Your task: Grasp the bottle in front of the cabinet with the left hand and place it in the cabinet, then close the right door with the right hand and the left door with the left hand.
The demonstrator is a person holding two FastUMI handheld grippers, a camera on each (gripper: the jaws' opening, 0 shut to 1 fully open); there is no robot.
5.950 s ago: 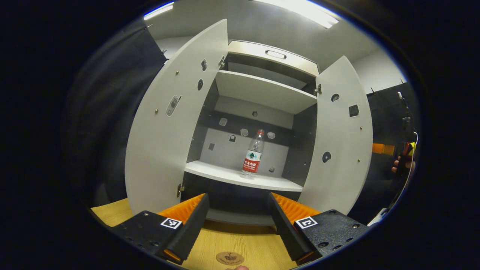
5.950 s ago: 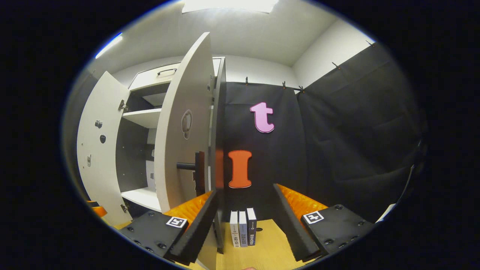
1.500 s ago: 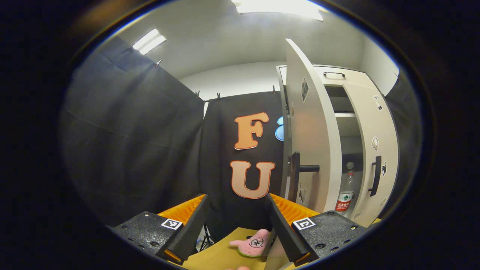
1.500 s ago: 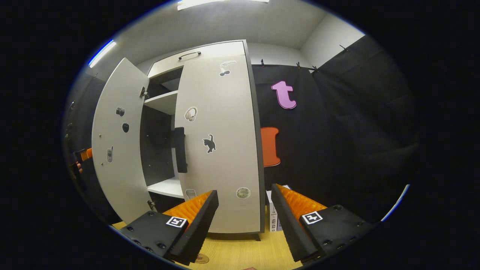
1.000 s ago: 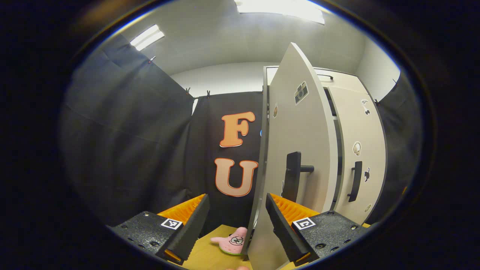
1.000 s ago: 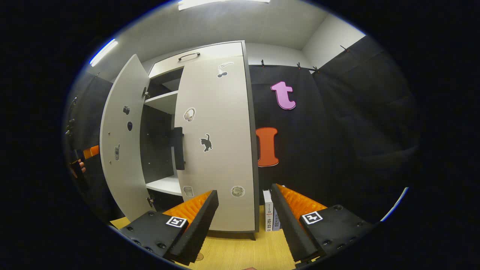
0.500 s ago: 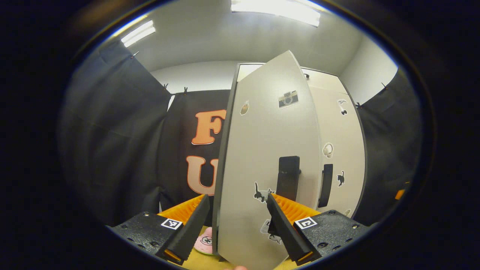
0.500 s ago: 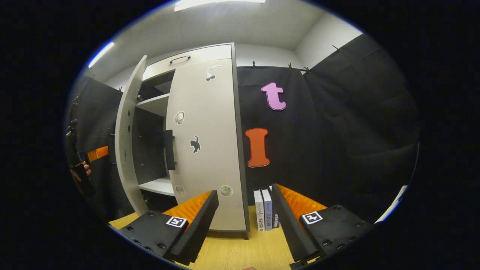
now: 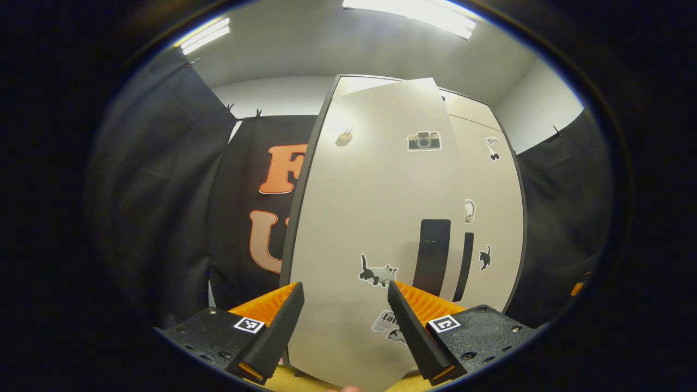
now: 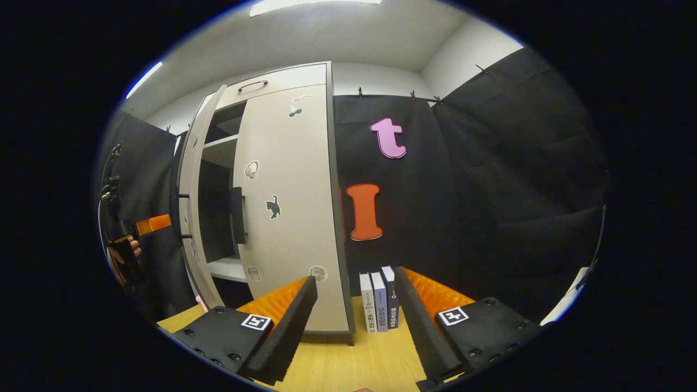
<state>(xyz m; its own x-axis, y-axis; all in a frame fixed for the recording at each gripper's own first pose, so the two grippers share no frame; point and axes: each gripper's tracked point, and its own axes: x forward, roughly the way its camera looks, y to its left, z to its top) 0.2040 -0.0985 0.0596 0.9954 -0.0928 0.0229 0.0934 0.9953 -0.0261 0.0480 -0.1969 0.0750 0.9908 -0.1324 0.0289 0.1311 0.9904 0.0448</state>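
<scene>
In the left gripper view the white left door (image 9: 370,207) with its dark handle (image 9: 432,256) stands close in front, almost flush with the right door (image 9: 490,207). My left gripper (image 9: 346,321) is open, its fingers either side of the door's lower face; whether they touch it I cannot tell. In the right gripper view the right door (image 10: 288,207) is shut and the left door (image 10: 190,218) is still ajar, edge-on. A hand holds the left gripper (image 10: 122,239) outside it. My right gripper (image 10: 356,321) is open and empty, back from the cabinet. The doors hide the bottle.
Three books (image 10: 378,299) stand upright on the wooden table (image 10: 348,365) just right of the cabinet. A drawer with a handle (image 10: 251,85) tops the cabinet. Black cloth walls close in both sides.
The left door has swung further towards shut, with my left gripper following its outer face. The gap onto the shelves has narrowed. My right gripper has stayed back, drifting slightly right.
</scene>
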